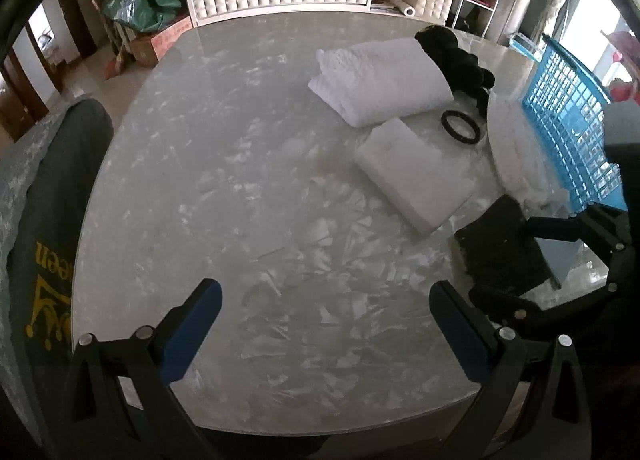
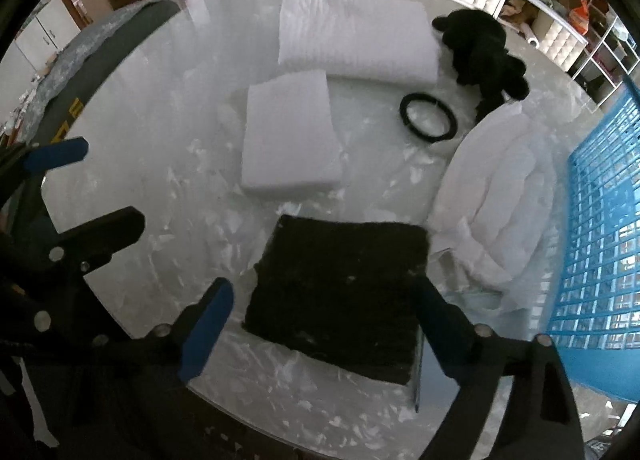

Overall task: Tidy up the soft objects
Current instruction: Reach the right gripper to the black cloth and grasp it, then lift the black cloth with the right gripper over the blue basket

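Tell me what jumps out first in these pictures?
The bright blue basket at the table's right edge stands out most. Next come the dark square pad between the open right tongs, and the white folded towel beside a black plush toy farther back.

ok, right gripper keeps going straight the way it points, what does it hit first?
Likely the black pad: it lies straight ahead between the open right gripper fingers. The white foam block sits beyond it. Depth is unclear.
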Motion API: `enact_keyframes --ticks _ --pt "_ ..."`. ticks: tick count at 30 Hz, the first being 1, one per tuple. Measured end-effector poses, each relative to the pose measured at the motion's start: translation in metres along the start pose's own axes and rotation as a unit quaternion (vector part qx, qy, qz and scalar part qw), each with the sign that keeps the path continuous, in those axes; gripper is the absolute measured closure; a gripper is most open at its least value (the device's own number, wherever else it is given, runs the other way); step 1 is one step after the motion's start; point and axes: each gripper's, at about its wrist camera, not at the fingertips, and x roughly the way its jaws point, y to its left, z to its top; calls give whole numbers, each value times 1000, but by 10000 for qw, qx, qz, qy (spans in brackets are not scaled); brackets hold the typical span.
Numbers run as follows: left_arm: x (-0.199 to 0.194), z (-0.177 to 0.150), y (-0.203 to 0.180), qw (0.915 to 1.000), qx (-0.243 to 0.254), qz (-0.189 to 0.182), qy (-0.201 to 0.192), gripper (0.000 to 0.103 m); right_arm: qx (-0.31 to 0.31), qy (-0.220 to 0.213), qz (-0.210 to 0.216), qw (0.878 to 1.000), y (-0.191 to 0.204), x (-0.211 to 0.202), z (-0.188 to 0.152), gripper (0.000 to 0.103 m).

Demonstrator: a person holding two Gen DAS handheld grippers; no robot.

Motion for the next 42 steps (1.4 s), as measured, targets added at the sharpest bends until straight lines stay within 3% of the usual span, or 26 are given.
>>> enact_keyframes --ticks 7,10,12,16,27,36,42 --pt "6 -2 2 10000 39 -56 13 0 -39 145 -212 9997 -6 5 3 27" --pt "8 -3 3 10000 44 -77 31 0 -9 106 -222 9997 -9 3 6 46" --pt "8 -3 3 10000 48 -77 38 0 25 66 -255 9996 -13 3 8 65" --pt "5 1 2 9999 66 -125 -8 0 15 49 -300 9995 -18 -6 3 87" --pt "-8 33 -19 9987 443 -179 -153 0 108 -422 28 9990 -57 -67 5 89" --pt "8 61 -25 9988 -319 -321 161 0 207 -1087 6 9939 -106 -152 10 89" --pt "27 77 -41 9961 -764 -214 396 0 293 -1409 -254 9893 -144 -193 10 89"
